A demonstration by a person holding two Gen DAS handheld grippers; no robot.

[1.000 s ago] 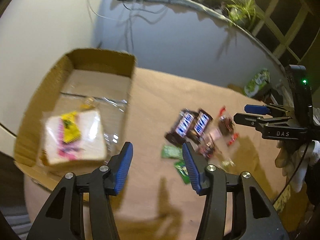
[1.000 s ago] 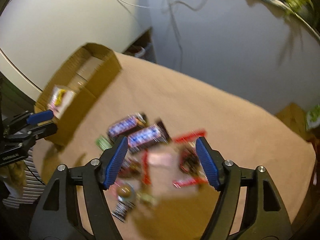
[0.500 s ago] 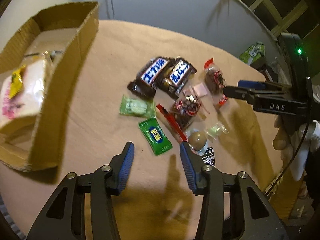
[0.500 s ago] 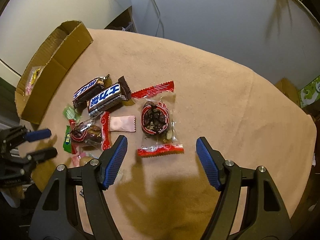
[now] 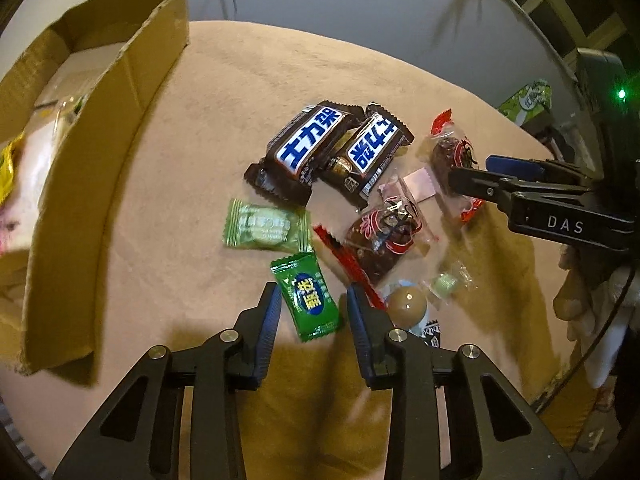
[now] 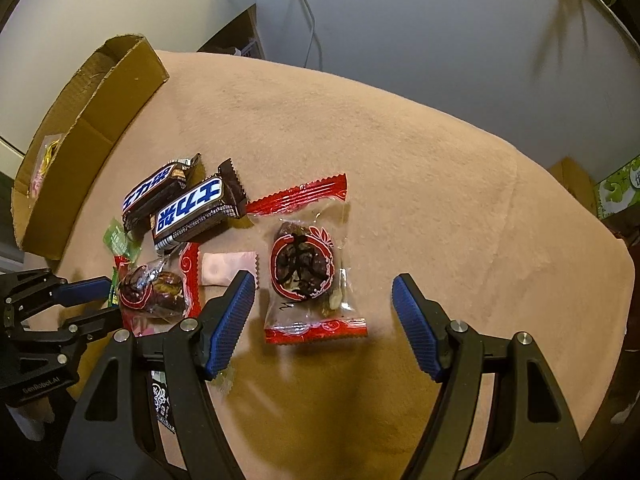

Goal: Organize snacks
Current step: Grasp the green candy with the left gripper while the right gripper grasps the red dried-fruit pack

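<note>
Bare tablecloth (image 6: 400, 152) beyond right claw (image 6: 322, 312) (jaws wide).

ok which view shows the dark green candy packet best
The left wrist view: the dark green candy packet lies whole between the left gripper fingers. The right wrist view shows only a green sliver behind that gripper.

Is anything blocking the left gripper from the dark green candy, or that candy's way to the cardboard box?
Nothing visible does. The left gripper has been closing its jaws around the dark green candy, pads not yet pressing it. Bare tablecloth lies between the candy and the cardboard box; only the box's near wall must be cleared.
</note>
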